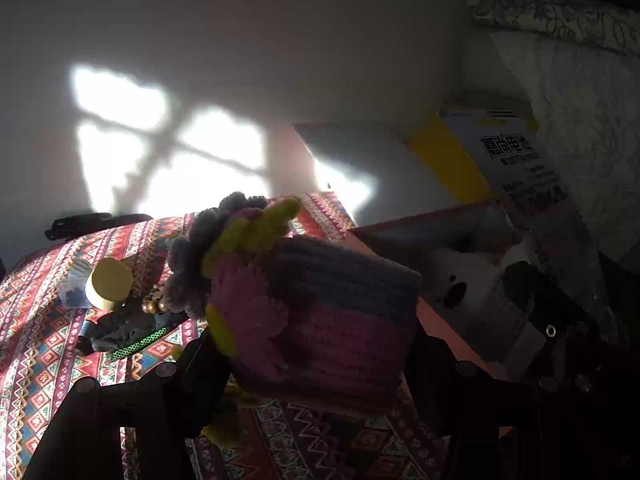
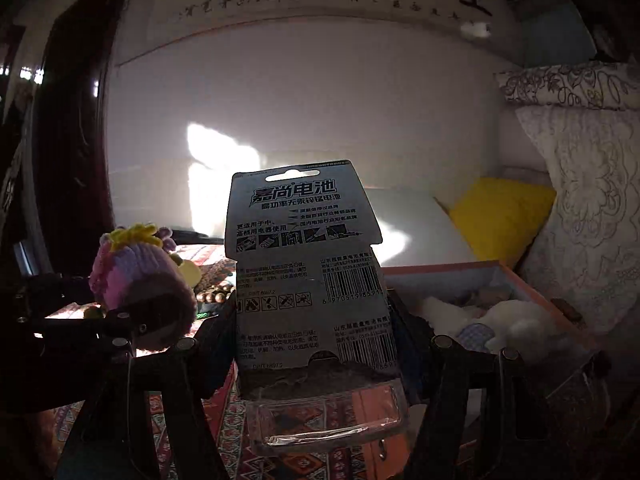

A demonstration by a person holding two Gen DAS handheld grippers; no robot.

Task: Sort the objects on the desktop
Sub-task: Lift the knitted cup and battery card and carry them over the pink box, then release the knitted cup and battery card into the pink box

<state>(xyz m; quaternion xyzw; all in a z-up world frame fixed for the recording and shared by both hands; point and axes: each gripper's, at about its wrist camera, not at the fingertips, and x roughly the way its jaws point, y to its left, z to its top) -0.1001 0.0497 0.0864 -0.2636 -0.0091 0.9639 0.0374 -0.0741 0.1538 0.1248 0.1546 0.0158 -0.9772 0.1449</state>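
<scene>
My left gripper (image 1: 312,344) is shut on a knitted purple and pink pot of pipe-cleaner flowers (image 1: 320,304), held above the patterned tablecloth (image 1: 36,320). The pot also shows in the right wrist view (image 2: 140,280), left of centre. My right gripper (image 2: 312,320) is shut on a battery blister card (image 2: 304,264), held upright with its printed back facing the camera. The card also shows in the left wrist view (image 1: 516,160), over an open orange box (image 1: 444,324). The box (image 2: 532,292) holds a white plush toy (image 2: 516,324).
On the cloth at left lie a gold-lidded jar (image 1: 108,284), wooden beads (image 1: 154,302), a green patterned pen (image 1: 138,344) and a small clear box (image 1: 74,294). A yellow cushion (image 2: 500,216) and lace-covered bedding (image 2: 592,208) stand right of the box. A white wall is behind.
</scene>
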